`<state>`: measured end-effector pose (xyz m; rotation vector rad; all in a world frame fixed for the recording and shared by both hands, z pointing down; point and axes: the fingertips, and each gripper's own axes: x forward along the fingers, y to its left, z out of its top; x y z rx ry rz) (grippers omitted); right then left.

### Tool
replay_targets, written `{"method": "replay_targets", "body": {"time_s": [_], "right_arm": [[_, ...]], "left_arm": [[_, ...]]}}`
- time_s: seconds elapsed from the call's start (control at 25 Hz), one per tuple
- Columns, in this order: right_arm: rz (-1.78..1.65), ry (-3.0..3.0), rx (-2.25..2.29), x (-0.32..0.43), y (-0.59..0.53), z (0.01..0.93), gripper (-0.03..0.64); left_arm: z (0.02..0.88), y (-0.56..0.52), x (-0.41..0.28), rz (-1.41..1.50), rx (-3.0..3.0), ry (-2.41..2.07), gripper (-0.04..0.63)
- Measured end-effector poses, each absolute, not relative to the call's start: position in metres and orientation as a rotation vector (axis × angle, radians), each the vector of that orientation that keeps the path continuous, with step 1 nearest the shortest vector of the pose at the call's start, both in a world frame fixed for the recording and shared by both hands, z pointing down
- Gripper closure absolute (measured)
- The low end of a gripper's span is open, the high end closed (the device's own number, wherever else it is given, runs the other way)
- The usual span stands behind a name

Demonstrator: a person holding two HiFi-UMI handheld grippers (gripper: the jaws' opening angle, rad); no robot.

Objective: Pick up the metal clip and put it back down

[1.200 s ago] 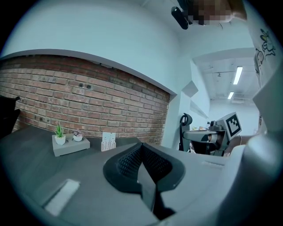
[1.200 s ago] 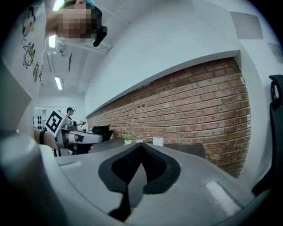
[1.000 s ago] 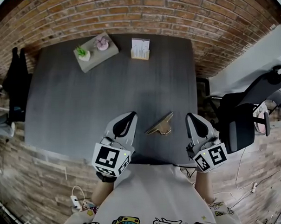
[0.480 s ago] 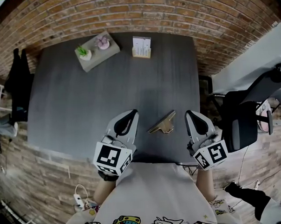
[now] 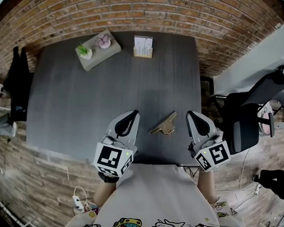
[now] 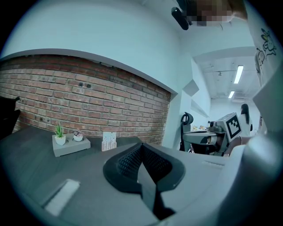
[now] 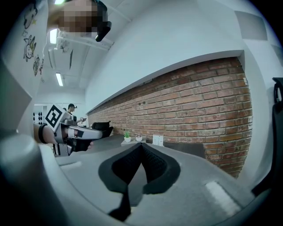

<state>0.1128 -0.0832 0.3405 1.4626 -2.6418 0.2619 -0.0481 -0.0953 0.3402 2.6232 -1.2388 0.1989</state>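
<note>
The metal clip point(image 5: 162, 125) lies on the worktop point(image 5: 108, 98), whose near edge runs close on our side of the clip. Our left tongs point(image 5: 132, 116) are just left of the clip, our right tongs point(image 5: 191, 116) just right of it, both closed fully, holding nothing. Coming in without opening, we may shove the clip off that edge.

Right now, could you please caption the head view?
Shut left gripper and right gripper flank metal clip on dark table.

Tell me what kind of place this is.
Probably an office or studio: a dark table by a brick wall, an office chair beside it, and strip lights on the ceiling.
</note>
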Motion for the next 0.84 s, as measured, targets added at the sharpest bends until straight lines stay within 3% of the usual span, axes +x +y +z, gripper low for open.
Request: {"method": "replay_targets", "body": {"time_s": [0.84], "right_arm": [[0.262, -2.623, 1.481, 0.1137, -0.0805, 0.3422, 0.617]], "left_arm": [[0.3392, -0.0949, -0.0519, 0.197, 2.62, -1.239, 0.597]]}}
